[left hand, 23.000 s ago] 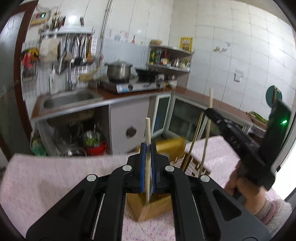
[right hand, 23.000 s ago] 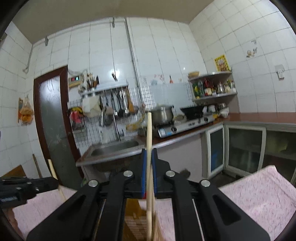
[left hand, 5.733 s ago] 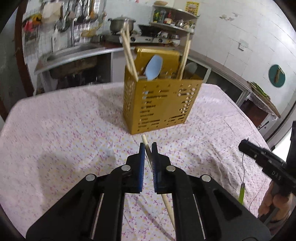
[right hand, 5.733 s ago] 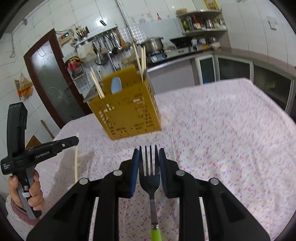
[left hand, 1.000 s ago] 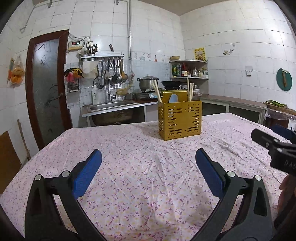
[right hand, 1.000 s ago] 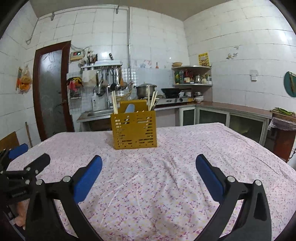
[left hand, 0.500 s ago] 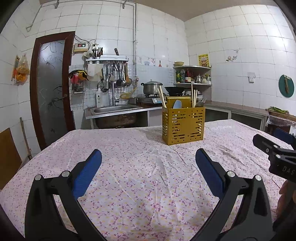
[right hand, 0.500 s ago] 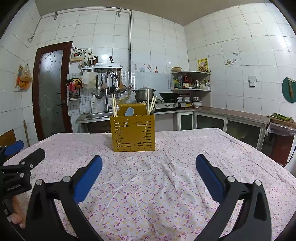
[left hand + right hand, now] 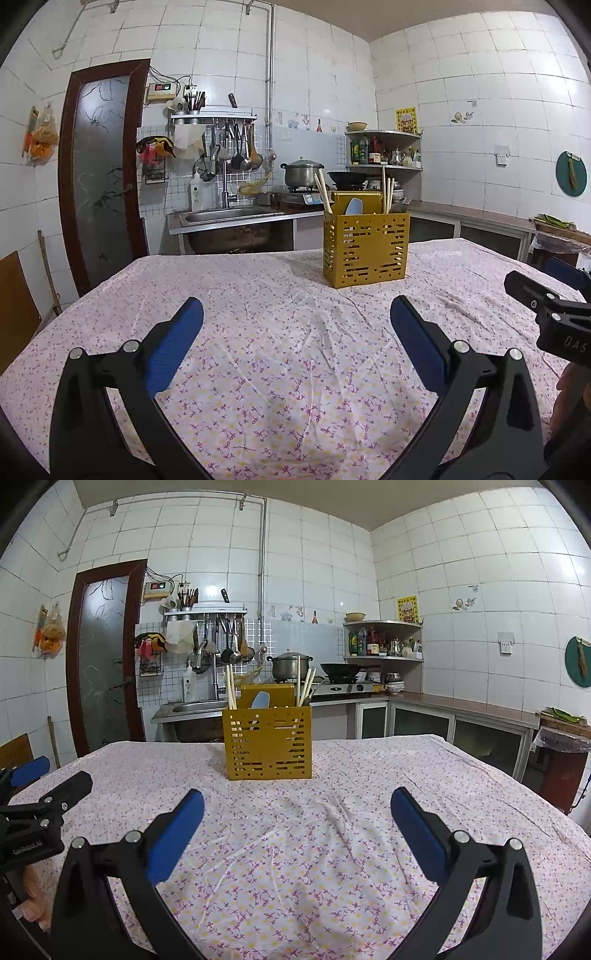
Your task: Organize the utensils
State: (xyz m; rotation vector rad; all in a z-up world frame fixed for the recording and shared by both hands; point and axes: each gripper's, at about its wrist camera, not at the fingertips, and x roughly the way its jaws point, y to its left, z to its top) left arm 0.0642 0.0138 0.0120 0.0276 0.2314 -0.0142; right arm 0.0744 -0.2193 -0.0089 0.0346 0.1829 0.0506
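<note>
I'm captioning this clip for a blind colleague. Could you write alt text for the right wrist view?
The right hand-held gripper hangs wide open and empty over a table with a pink floral tablecloth. Ahead on the cloth stands a yellow perforated utensil holder with chopsticks and a pale blue spoon sticking out. The left hand-held gripper shows at the left edge, with a tiled kitchen behind.

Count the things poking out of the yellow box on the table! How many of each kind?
Poking out of the yellow box:
Chopsticks: 5 (2 on one side, 3 on the other)
Blue spoon: 1
Fork: 1 (only its tips show)
Total: 7
</note>
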